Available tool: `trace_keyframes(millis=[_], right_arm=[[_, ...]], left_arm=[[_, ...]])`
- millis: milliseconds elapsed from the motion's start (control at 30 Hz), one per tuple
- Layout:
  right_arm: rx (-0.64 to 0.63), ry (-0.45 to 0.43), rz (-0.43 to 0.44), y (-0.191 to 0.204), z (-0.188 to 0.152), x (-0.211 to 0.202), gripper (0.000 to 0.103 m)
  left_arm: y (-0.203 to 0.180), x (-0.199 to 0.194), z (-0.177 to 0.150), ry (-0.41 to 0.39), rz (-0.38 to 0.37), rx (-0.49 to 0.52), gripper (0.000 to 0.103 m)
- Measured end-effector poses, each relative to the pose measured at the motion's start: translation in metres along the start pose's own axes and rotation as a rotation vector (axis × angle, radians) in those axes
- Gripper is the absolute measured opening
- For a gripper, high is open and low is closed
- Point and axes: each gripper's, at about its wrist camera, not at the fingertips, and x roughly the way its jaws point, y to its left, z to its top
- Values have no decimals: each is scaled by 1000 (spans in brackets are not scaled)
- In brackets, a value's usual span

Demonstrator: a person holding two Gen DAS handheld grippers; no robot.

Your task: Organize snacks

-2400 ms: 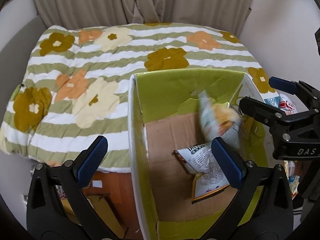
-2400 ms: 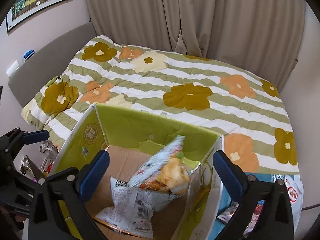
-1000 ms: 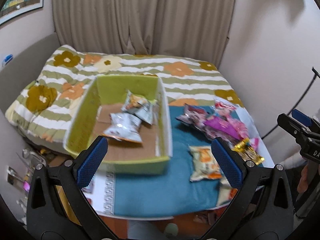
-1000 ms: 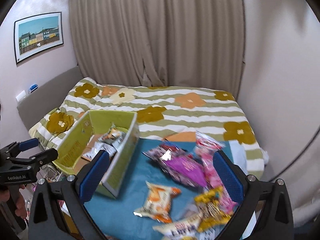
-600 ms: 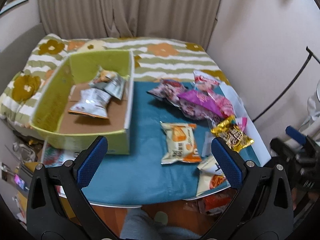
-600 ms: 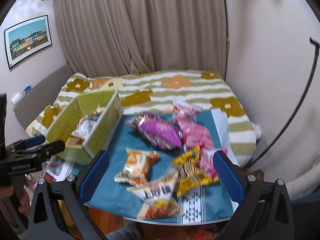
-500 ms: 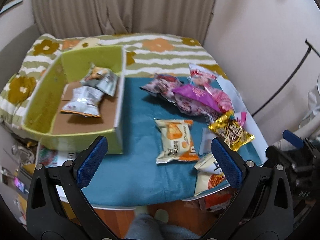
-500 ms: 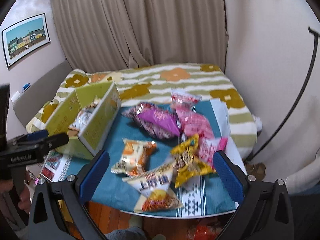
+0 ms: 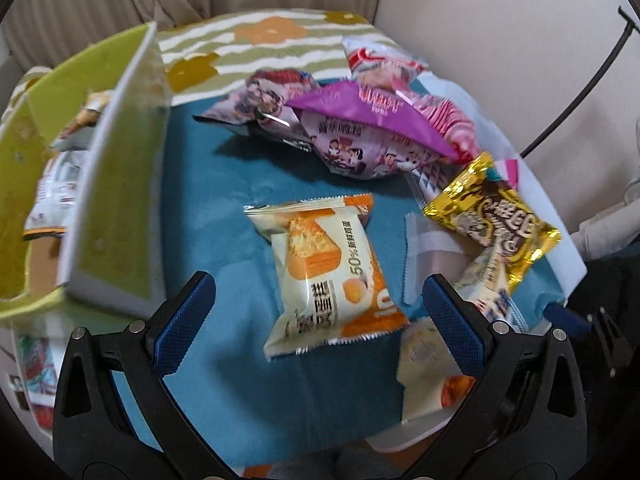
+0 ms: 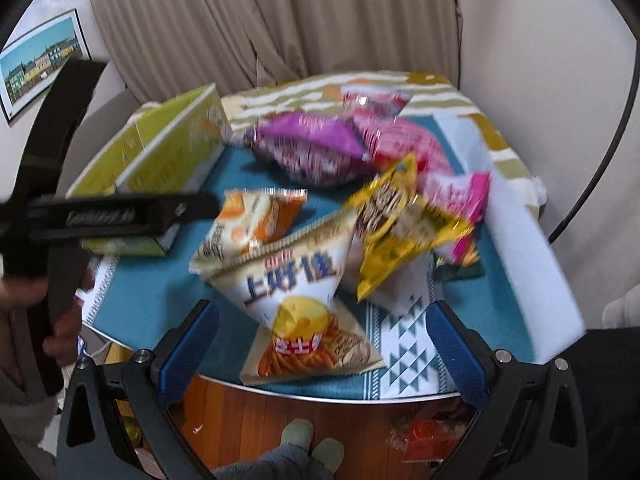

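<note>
My left gripper [image 9: 320, 320] is open just above the teal cloth, its fingers either side of an orange-and-white cake packet [image 9: 328, 276]. The green cardboard box [image 9: 116, 200] stands to its left with silver snack bags [image 9: 52, 192] inside. My right gripper [image 10: 322, 344] is open over the table's near edge, straddling a white chip bag [image 10: 304, 296]. Behind it lie a gold packet [image 10: 400, 224], the cake packet [image 10: 256, 220], a purple bag [image 10: 312, 144] and pink bags [image 10: 400, 140]. The purple bag [image 9: 360, 128] and gold packet [image 9: 496, 216] also show in the left wrist view.
The round table's metal rim [image 10: 320, 396] runs close below my right gripper. A hand [image 10: 60, 320] holds the left gripper's handle at the left. Slippered feet [image 10: 312, 440] and a red packet [image 10: 432, 440] are on the wooden floor. A flowered quilt [image 9: 264, 36] lies behind.
Both grippers swung from the box to the loose snacks and dropped close to the table. The left now straddles the cake packet, the right the white chip bag. Both stayed open.
</note>
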Motion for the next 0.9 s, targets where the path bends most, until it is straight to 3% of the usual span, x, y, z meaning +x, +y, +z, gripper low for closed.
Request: trace_keyframes(millis=[300, 500, 567, 700, 900], right_arm=[[-32, 31, -18, 11, -9, 25, 103], [-37, 43, -26, 14, -8, 36, 100], [-43, 50, -33, 16, -8, 40, 100], [-43, 75, -17, 16, -8, 48, 87], [-46, 88, -2, 17, -7, 56, 75]], left_arm=[[-7, 46, 9, 71, 10, 37, 102], [-1, 67, 10, 109, 4, 33, 93], [3, 72, 11, 121, -20, 20, 78], [2, 76, 14, 126, -19, 49, 70], [1, 77, 17, 124, -16, 85, 67]])
